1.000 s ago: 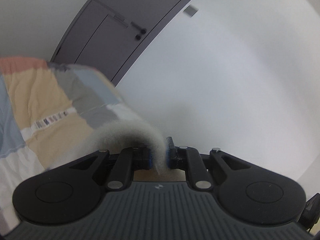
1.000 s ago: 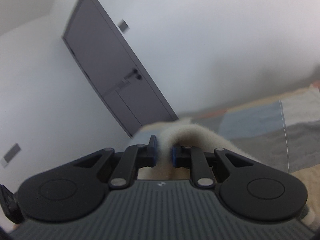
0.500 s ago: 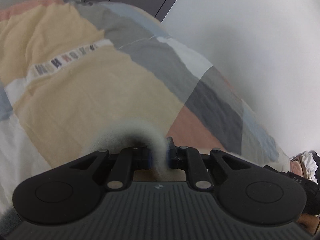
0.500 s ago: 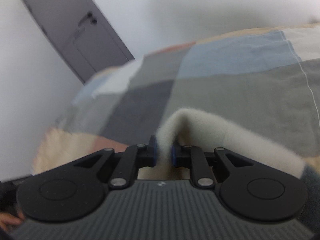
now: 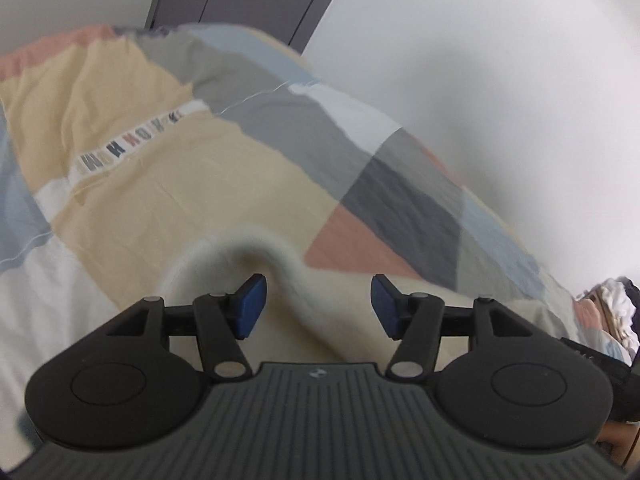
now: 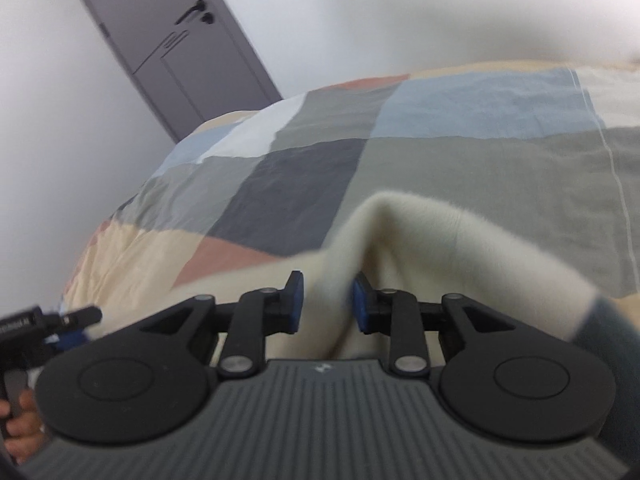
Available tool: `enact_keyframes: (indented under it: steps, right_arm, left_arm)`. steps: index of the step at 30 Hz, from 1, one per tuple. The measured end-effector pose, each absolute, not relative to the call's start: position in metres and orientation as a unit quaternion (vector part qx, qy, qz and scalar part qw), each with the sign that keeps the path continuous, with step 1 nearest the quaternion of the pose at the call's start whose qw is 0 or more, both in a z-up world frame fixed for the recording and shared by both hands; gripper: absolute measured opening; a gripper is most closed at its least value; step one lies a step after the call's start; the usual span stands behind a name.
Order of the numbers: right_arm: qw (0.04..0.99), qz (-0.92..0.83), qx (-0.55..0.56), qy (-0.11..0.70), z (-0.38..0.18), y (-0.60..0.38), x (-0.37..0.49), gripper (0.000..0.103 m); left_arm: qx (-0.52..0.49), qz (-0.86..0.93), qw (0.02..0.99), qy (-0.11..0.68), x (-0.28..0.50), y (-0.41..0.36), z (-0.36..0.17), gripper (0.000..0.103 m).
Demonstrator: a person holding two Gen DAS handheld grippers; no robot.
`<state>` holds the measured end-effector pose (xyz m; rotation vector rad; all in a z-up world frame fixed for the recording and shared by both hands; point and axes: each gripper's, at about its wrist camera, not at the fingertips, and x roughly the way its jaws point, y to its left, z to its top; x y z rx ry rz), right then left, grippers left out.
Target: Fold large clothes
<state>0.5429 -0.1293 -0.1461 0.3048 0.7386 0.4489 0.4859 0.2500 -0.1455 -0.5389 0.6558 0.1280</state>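
Observation:
A cream fuzzy garment [image 5: 224, 256] lies low over the patchwork quilt [image 5: 168, 184]. In the left wrist view one ridge of it runs between the jaws of my left gripper [image 5: 318, 306], which are opening wide; neither blue pad presses on it. In the right wrist view another raised fold of the garment [image 6: 440, 248] passes between the jaws of my right gripper [image 6: 327, 306], which are opening too, with a gap showing at the left pad. A dark grey-blue part of the garment [image 6: 608, 344] shows at the right. The left gripper [image 6: 52, 320] also appears at that view's left edge.
The quilt [image 6: 460, 160] of beige, grey, blue and pink patches covers the bed. A white wall [image 5: 500, 80] runs along its far side, with a grey door [image 6: 168, 48] beyond the bed's end. A hand [image 6: 20, 420] holds the left gripper's handle.
Both grippers have come down from facing the wall and door to close over the quilt. Their jaws, shut on the cream folds before, now stand apart, the left far wider.

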Motion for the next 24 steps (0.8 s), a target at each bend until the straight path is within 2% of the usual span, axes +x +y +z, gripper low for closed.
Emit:
enact_keyframes:
  steps: [13,24]
  right_arm:
    - [0.915,0.254,0.124,0.287,-0.085,-0.154,0.382,0.03]
    - [0.923,0.254,0.086,0.276,-0.082,-0.166,0.276,0.03]
  left_arm:
    - [-0.194,0.034,0.943,0.269,0.332,0.175,-0.084,0.064]
    - [-0.171,0.017,0.95,0.261,0.224,0.129,-0.096,0.064]
